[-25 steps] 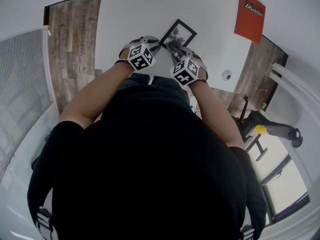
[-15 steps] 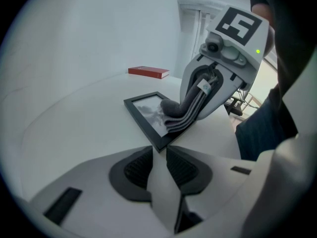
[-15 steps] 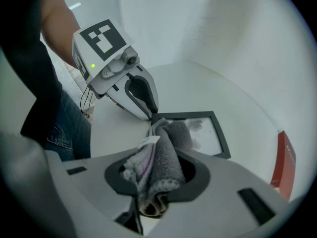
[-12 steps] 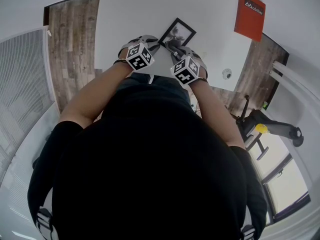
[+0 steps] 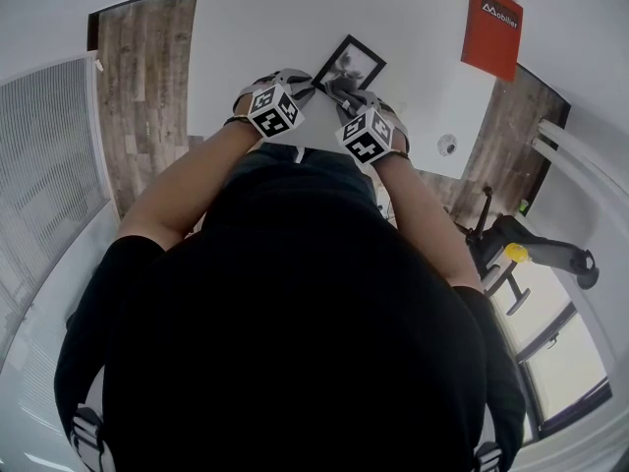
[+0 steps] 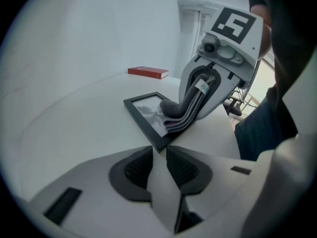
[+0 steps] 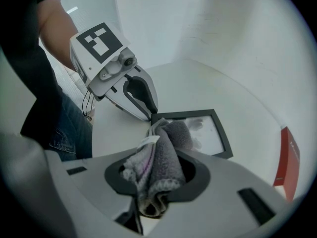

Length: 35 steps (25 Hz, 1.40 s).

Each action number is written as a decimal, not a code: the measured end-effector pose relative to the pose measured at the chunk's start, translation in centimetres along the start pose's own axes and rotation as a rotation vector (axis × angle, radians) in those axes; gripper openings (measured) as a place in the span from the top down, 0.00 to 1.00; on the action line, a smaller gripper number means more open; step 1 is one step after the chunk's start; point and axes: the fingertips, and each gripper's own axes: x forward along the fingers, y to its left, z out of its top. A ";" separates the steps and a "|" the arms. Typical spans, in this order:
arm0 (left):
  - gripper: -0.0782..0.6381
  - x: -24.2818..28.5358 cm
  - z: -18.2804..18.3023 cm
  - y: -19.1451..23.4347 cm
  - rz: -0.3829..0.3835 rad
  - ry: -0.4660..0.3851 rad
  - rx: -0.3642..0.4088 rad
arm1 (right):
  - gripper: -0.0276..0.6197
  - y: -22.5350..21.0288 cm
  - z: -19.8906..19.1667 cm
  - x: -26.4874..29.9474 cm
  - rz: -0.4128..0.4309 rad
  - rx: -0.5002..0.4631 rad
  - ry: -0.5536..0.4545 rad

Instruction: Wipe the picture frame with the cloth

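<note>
A black picture frame [image 5: 356, 62] with a grey print lies flat on the white table [image 5: 246, 37]. My left gripper [image 6: 158, 150] has the frame's near corner [image 6: 157, 144] between its fingertips and is shut on it. In the right gripper view the left gripper [image 7: 150, 114] meets that same corner. My right gripper [image 7: 159, 155] is shut on a folded grey cloth [image 7: 173, 133]. The cloth [image 6: 173, 110] hangs from the right gripper [image 6: 184, 117] onto the glass near the frame's near side. In the head view both grippers stand side by side at the frame's near edge.
A red book [image 5: 490, 32] lies at the table's far right, also seen as a red book [image 6: 147, 72] beyond the frame. A small round object [image 5: 447, 146] sits near the table's right edge. The person's body is close against the table's near edge. Wooden floor [image 5: 147, 87] shows on the left.
</note>
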 end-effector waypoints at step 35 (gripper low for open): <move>0.67 -17.3 6.6 5.1 0.000 -0.257 -0.286 | 0.80 -7.9 7.9 -22.2 -0.297 0.434 -0.463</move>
